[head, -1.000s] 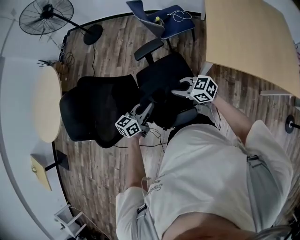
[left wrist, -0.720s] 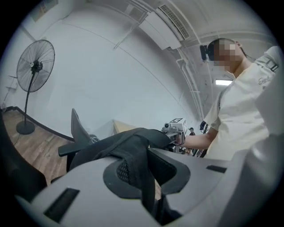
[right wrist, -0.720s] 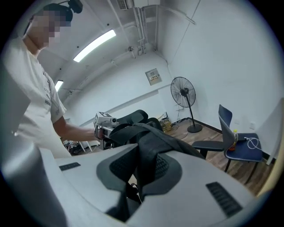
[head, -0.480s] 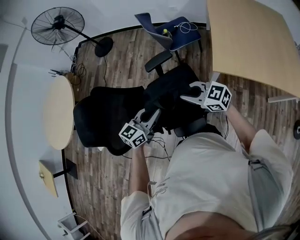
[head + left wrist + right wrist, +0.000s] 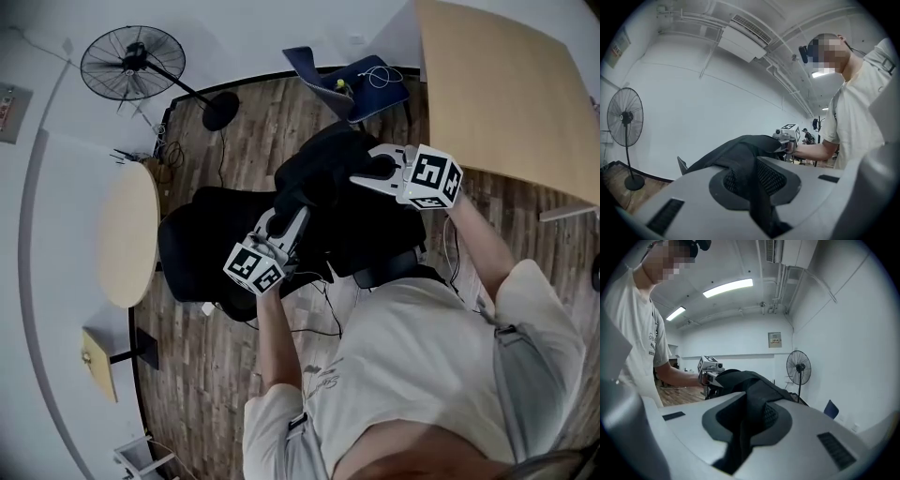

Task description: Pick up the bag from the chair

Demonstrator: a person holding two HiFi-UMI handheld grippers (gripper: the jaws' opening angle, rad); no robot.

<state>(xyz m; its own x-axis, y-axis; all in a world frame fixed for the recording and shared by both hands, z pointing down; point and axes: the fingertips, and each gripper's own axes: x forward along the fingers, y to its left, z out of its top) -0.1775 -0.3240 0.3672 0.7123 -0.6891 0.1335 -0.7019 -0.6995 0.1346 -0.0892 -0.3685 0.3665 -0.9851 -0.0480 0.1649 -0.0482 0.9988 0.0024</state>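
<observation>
Left gripper [image 5: 283, 216] and right gripper [image 5: 367, 170]: both clamped on the bag [image 5: 323, 167], held over the chair [image 5: 199, 246]

Left gripper. Jaws drawn in on a fold of black bag fabric. Its own view shows the cloth pinched in the slot and running away toward the other gripper. Points roughly level. It sits at the bag's near-left end in the head view.

Right gripper. Jaws likewise closed on black fabric, seen running out of the slot in its own view. Roughly level. It sits at the bag's far-right end, on the side of the table [image 5: 511, 94].

Bag. Black, soft, and slung between the two grippers. Long axis runs from one gripper to the other, lower left to upper right in the head view. It hangs above the right half of the chair. The dark chair behind hides its underside, so I cannot tell whether the lowest fold is clear of the seat.

Chair. Black, directly beneath the bag and spreading out to the left of it. One arm is visible at the edge nearest the person.

Relation governing the next move. Neither hand is nearer, as each holds one end. The load sags in the middle, so its slack centre is probably what must clear the chair. Judged: both ends need to keep level with each other, and the way out is upward, then toward the person, away from the chair's left side
</observation>
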